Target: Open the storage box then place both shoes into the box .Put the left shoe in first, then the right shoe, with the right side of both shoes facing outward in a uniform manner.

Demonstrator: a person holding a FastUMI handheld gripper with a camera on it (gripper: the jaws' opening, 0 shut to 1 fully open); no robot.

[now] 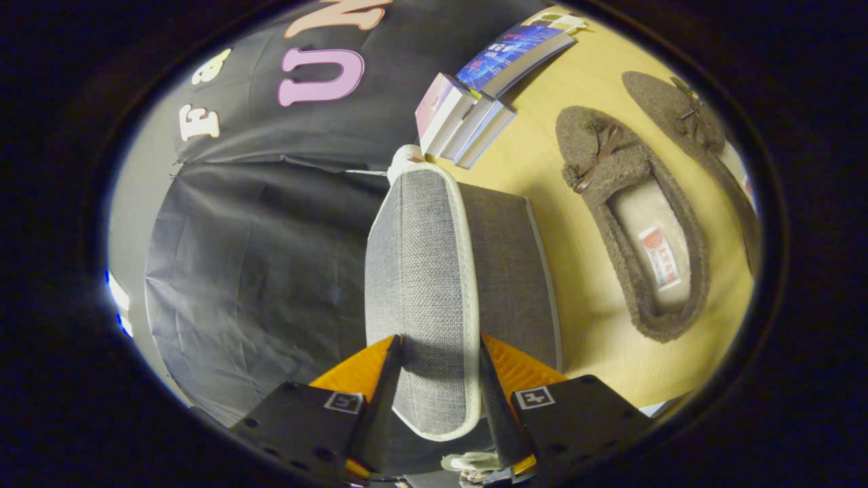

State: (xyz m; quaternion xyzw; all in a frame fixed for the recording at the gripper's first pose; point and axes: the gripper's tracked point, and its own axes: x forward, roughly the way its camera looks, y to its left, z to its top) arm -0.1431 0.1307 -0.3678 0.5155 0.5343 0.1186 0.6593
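Two fingers: we see the gripper (439,379) with its orange-and-black fingers (366,369) closed on the grey woven fabric lid (420,271) of the storage box, one finger on each face of it, both pressing.
Lid: we see this grey cloth panel with pale piping standing on edge, running from between the fingers forward toward the books.
Box: we see the darker grey fabric storage box (512,271) just beside the lid, on its shoe side; we cannot tell how far it is open.
Near shoe: we see one brown fleecy slipper with a small bow and a cream lining (627,217) lying on the table, close to the box but apart from it, opening facing us.
Far shoe: we see a second brown fleecy slipper (685,125) just beyond the first, partly cut off.
Books: we see a row of upright books (461,122) beyond the lid's far end, with a blue-covered book (515,54) lying past them.
Table: we see a pale yellow wooden tabletop (583,285) under box, shoes and books.
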